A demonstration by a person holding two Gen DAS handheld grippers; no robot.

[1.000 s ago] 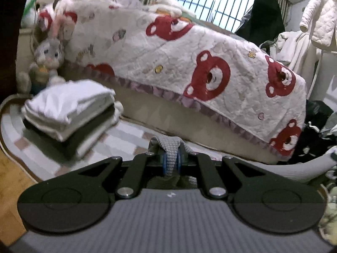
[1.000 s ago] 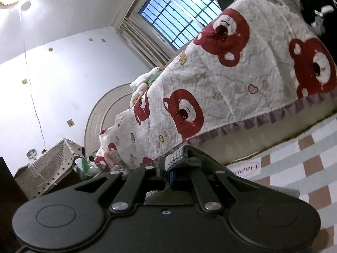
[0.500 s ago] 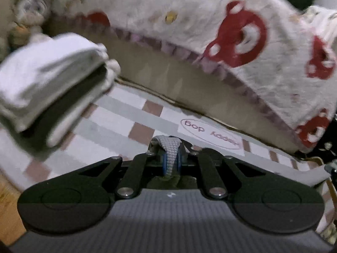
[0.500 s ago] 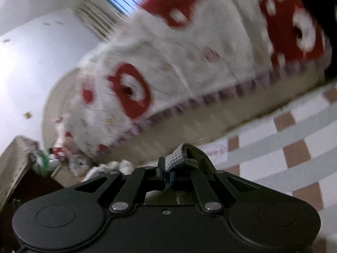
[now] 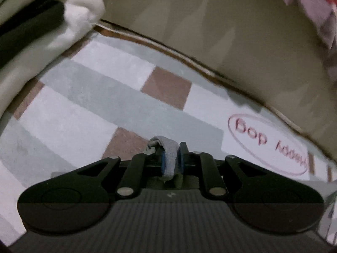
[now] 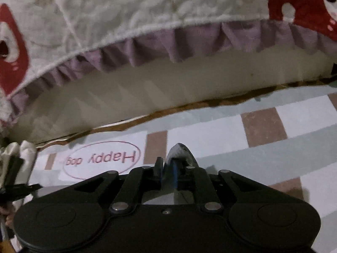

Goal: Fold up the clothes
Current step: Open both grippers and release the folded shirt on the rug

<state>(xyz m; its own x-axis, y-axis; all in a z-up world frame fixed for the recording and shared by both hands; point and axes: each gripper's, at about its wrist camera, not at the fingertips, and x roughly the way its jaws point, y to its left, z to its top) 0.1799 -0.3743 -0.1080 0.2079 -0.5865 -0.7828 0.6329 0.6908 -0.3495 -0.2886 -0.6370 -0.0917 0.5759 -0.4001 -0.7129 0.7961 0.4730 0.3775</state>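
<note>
My left gripper [image 5: 171, 160] and right gripper [image 6: 168, 171] each pinch a bit of the grey cloth [image 5: 168, 158] over the rug [image 5: 105, 88] — both jaws are opening. A folded pile [image 5: 31, 31] waits nearby — this piece isn't folded yet.

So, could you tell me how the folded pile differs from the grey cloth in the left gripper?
The folded pile is white with a dark layer; the grey cloth is one colour. The pile rests on the rug; the cloth sits between the jaws of the left gripper, which are opening. Both are fabric.
</note>
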